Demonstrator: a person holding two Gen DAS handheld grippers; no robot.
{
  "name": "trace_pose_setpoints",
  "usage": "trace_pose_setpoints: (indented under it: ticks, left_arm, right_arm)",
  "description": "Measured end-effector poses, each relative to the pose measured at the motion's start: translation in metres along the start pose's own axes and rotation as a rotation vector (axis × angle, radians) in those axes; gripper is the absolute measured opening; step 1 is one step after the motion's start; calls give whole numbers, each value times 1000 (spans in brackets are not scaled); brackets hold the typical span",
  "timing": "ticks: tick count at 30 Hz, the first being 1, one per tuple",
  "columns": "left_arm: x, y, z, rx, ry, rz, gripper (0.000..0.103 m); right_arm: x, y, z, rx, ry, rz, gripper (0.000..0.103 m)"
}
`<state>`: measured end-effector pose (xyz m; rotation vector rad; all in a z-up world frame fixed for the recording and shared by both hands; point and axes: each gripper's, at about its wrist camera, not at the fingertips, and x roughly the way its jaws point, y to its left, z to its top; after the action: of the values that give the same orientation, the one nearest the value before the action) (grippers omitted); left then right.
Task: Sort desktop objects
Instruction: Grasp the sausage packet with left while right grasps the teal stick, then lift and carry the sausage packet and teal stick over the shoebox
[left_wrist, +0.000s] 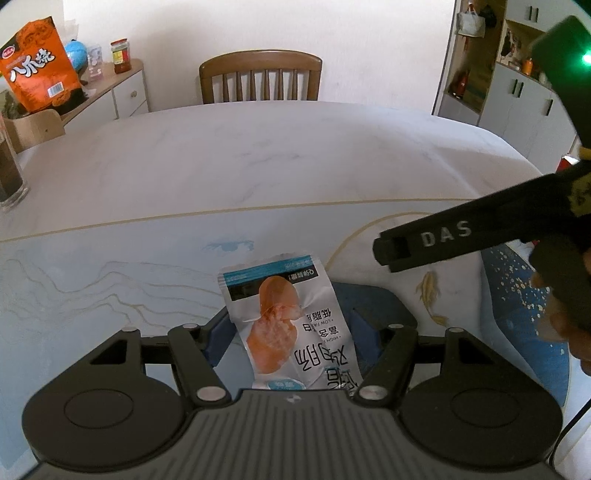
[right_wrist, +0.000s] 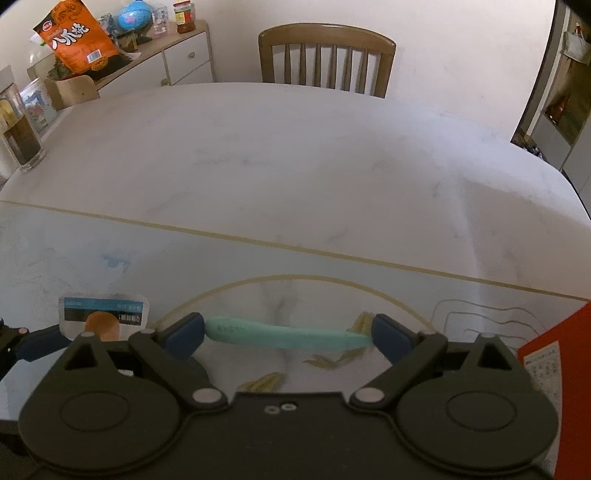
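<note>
My left gripper (left_wrist: 291, 328) has its blue fingers closed on a white snack packet (left_wrist: 284, 314) with an orange chicken picture, held upright above the table mat. The packet also shows at the lower left of the right wrist view (right_wrist: 105, 314). My right gripper (right_wrist: 288, 332) has its blue fingers against the two ends of a mint-green oblong object (right_wrist: 288, 335), held crosswise just over the mat's gold circle. The right gripper's black body marked DAS (left_wrist: 461, 232) shows to the right in the left wrist view.
A pale marble-pattern mat (right_wrist: 110, 258) covers the near table. A wooden chair (right_wrist: 327, 57) stands at the far side. A glass of dark liquid (right_wrist: 20, 136) and an orange snack bag (right_wrist: 75, 37) are at the far left. A red box (right_wrist: 554, 376) is at the right edge.
</note>
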<state>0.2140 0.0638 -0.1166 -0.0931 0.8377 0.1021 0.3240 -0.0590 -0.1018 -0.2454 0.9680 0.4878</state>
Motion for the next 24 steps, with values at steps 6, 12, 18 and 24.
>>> trace_pose_setpoints:
  ticks: [6, 12, 18, 24]
  left_arm:
    - [-11, 0, 4, -3, -12, -5, 67]
    - [-20, -1, 8, -8, -15, -18, 67]
    - [-31, -4, 9, 0, -26, -23, 67]
    - [-44, -8, 13, 12, -37, -30, 67]
  right_arm:
    - [-24, -3, -2, 7, -13, 7, 97]
    - [-46, -9, -9, 20, -24, 12, 97]
    - [-66, -19, -17, 28, -40, 13, 97]
    - [-92, -32, -20, 31, -67, 19, 97]
